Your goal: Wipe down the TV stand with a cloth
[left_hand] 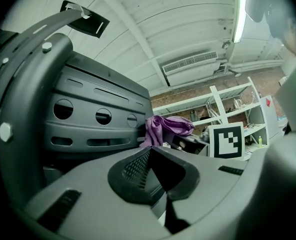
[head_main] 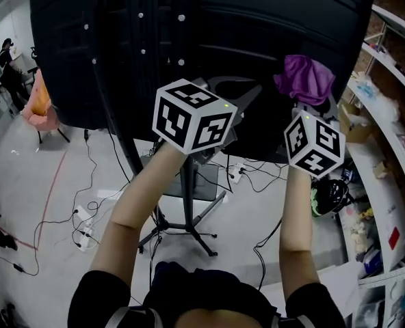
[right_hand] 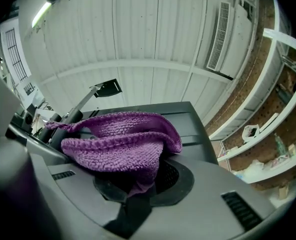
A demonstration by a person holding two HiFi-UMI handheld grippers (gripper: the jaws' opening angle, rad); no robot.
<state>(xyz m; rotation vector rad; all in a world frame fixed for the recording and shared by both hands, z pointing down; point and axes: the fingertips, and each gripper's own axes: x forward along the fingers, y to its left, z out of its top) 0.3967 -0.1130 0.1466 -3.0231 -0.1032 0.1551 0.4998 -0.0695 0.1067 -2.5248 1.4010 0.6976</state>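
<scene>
Purple cloth (right_hand: pixel 119 146) sits pinched in the right gripper's (right_hand: pixel 138 186) jaws, bunched against the TV's (right_hand: pixel 188 119) back. Left gripper (left_hand: pixel 155 176), jaws together and empty, is beside the TV. Only the head view shows the TV stand (head_main: pixel 187 197).

Cloth (right_hand: pixel 120 141): purple, ribbed knit texture. My marker cubes (head_main: pixel 192 115): black squares on white. TV back (head_main: pixel 271 39): black. Floor (head_main: pixel 38 183): pale grey, one thin red line.
</scene>
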